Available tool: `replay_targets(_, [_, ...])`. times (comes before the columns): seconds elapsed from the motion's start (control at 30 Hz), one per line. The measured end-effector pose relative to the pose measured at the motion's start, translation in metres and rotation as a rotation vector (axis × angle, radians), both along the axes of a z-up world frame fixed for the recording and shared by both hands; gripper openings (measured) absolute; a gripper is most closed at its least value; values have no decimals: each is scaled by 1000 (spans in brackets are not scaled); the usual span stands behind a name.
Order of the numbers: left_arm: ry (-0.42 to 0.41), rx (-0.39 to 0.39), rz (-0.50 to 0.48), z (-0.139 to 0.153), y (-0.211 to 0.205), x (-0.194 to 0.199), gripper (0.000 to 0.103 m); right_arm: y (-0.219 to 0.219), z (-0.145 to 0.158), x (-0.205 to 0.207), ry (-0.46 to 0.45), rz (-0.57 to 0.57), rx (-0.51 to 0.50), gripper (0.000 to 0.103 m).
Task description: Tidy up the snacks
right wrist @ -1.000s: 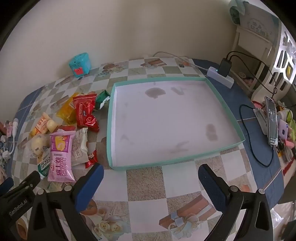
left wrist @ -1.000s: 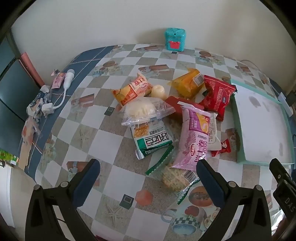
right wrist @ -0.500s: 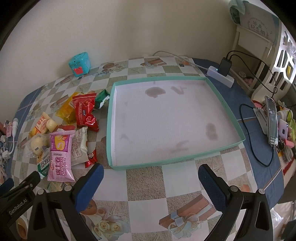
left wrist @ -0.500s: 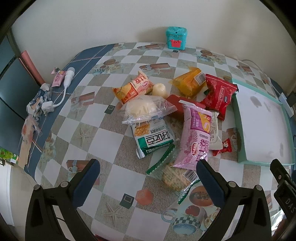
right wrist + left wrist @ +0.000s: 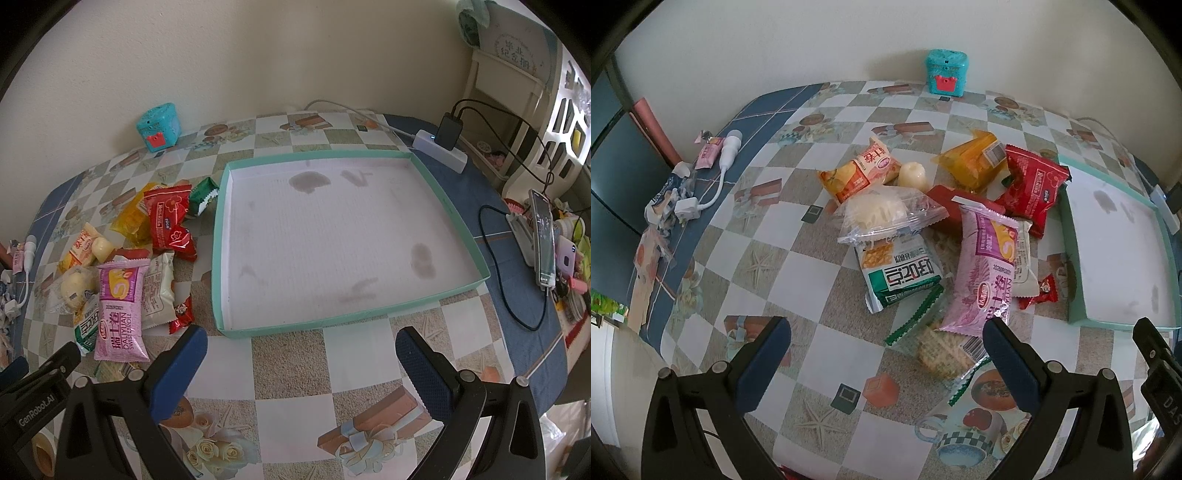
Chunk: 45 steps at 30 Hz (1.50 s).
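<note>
Fingers of left gripper and right gripper spread wide, empty. Snacks piled on table beside tray; lower packets partly hidden.

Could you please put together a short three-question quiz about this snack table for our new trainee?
1. True or false: the green tray already holds snacks.
2. Which packet lies on top of the beige packet? A) pink packet B) yellow packet C) small red candy
3. Fill in: both the left gripper and the right gripper are ____.

Key: 1 false; 2 A; 3 open.
</note>
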<state>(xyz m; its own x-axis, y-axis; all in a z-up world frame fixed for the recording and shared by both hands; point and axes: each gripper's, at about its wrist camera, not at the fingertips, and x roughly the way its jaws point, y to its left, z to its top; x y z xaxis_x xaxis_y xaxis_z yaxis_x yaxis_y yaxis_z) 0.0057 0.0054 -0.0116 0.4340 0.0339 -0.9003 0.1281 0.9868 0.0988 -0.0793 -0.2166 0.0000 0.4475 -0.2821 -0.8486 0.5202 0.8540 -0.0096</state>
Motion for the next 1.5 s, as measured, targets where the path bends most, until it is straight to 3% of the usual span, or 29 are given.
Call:
replay_targets(1.23, [19,-4,14,-5,1,1,103,0,-1,0,6,1,-1,103])
replay_targets(1.5, [30,-49,41,-6,14,5,103,9,1,6,7,31,15,103])
